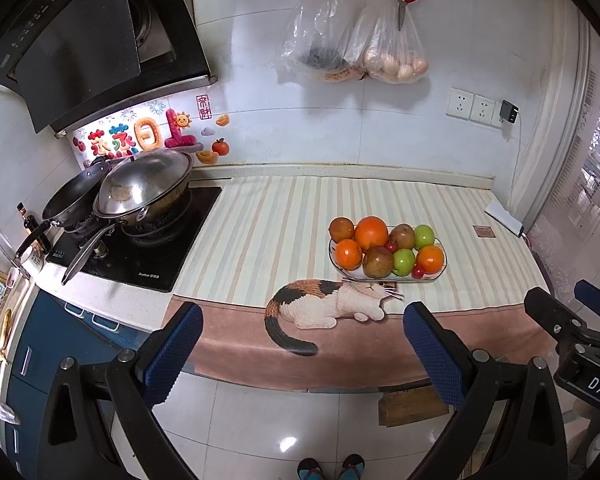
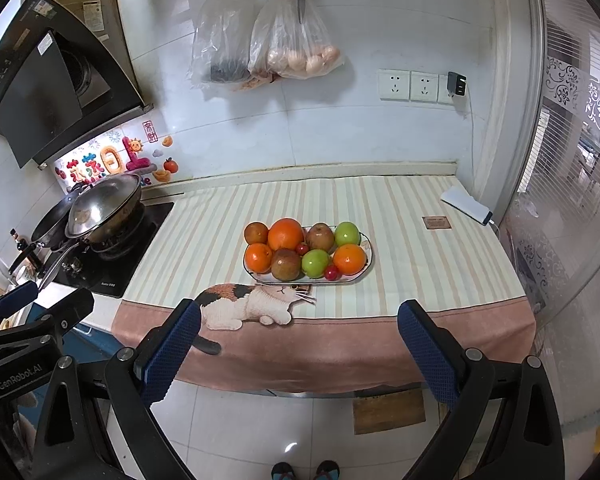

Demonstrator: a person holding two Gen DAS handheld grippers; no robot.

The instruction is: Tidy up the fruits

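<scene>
Both the left gripper (image 1: 302, 340) and right gripper (image 2: 298, 338) are held wide open, empty, near the counter edge. The fruits (image 2: 286, 234) are piled tightly on the plate (image 2: 367, 266); neighbours could be knocked off if one is grasped carelessly

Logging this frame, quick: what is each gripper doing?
Left gripper: open, holding nothing.
Right gripper: open, holding nothing.
</scene>
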